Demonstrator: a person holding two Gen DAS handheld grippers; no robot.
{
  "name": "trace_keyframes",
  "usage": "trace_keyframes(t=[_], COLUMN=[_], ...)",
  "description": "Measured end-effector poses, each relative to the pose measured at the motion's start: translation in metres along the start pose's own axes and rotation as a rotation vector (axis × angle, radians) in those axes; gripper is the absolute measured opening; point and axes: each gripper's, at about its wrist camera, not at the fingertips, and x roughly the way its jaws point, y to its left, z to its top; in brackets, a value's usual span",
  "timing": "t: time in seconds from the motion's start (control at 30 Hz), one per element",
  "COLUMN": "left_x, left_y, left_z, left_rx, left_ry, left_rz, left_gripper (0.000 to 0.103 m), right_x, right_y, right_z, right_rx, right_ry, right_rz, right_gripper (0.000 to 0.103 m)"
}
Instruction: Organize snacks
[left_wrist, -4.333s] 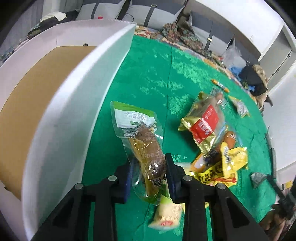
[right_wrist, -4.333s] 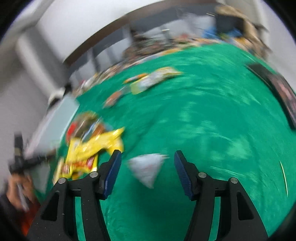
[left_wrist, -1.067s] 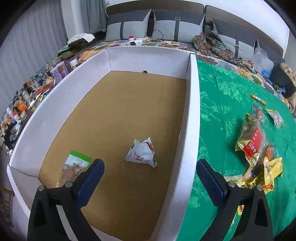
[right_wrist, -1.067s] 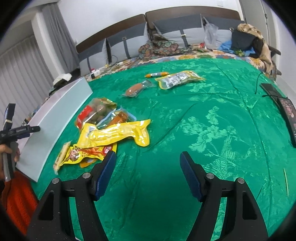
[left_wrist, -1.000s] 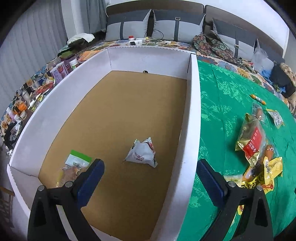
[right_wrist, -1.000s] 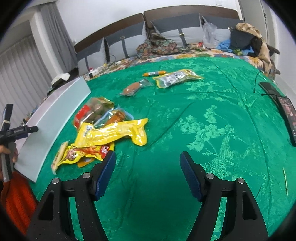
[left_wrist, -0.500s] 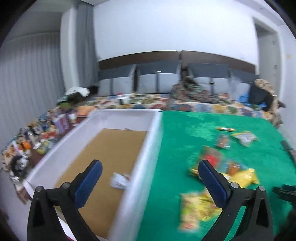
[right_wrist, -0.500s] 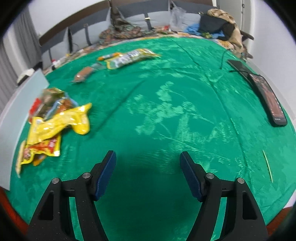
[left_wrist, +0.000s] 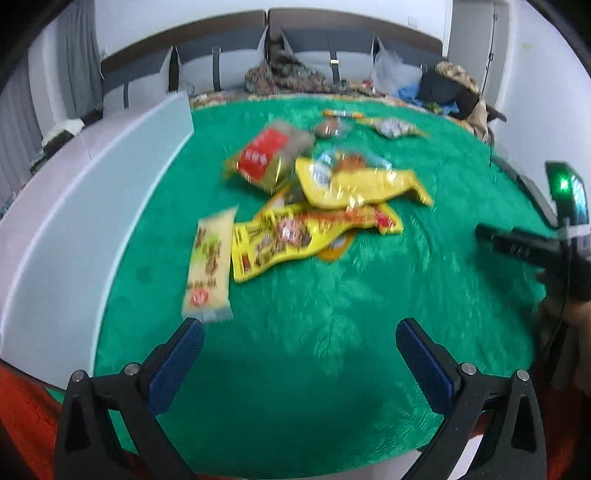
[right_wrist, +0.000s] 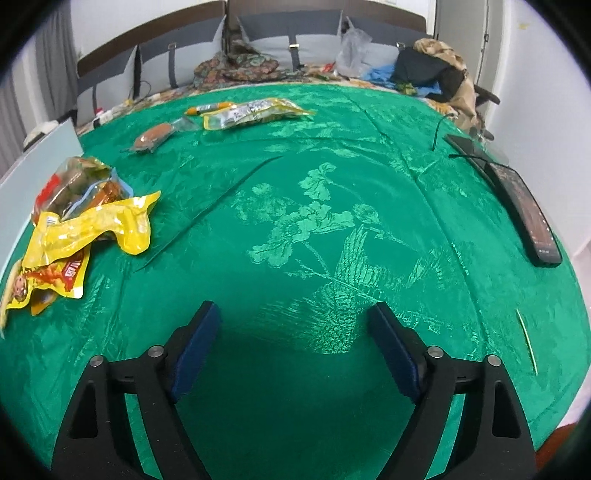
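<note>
My left gripper (left_wrist: 299, 341) is open and empty over the green cloth (left_wrist: 332, 314), near its front edge. Ahead of it lie a pale long snack pack (left_wrist: 209, 269), yellow packs (left_wrist: 295, 236) (left_wrist: 358, 182) and a red-and-gold bag (left_wrist: 264, 157). The white box wall (left_wrist: 85, 192) runs along the left. My right gripper (right_wrist: 295, 325) is open and empty over bare cloth. The yellow packs (right_wrist: 88, 227) lie to its left. A sausage (right_wrist: 153, 138) and a clear pack (right_wrist: 255, 110) lie far back.
A dark phone (right_wrist: 524, 206) with a cable lies at the cloth's right edge. A thin green stick (right_wrist: 526, 341) lies at the front right. The other hand-held gripper (left_wrist: 535, 247) shows at the right of the left wrist view. Cushions and clothes are behind.
My left gripper has swung right from above the white box to above the cloth, now facing the snack pile. My right gripper has turned right, putting the snacks at its left edge.
</note>
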Motion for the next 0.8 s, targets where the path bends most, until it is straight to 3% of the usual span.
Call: trace_keyframes(t=[0.2, 0.37, 0.6, 0.8], left_x=[0.014, 0.023, 0.031, 0.031], left_y=[0.018, 0.026, 0.01, 0.011], left_z=[-0.01, -0.014, -0.014, -0.013], left_rx=[-0.086, -0.115, -0.003, 0.001], left_ry=[0.082, 0.103, 0.117, 0.109], left_rz=[-0.054, -0.067, 0.019, 0.017], left_gripper=[0.103, 0.103, 0.103, 0.103], right_x=[0.001, 0.001, 0.001, 0.001], right_y=[0.001, 0.001, 0.001, 0.001], right_z=[0.001, 0.001, 0.001, 0.001], right_rx=[0.002, 0.003, 0.003, 0.003], right_ry=[-0.008, -0.009, -0.007, -0.007], right_rz=[0.0, 0.001, 0.002, 0.001], right_gripper=[0.087, 0.087, 0.088, 0.089])
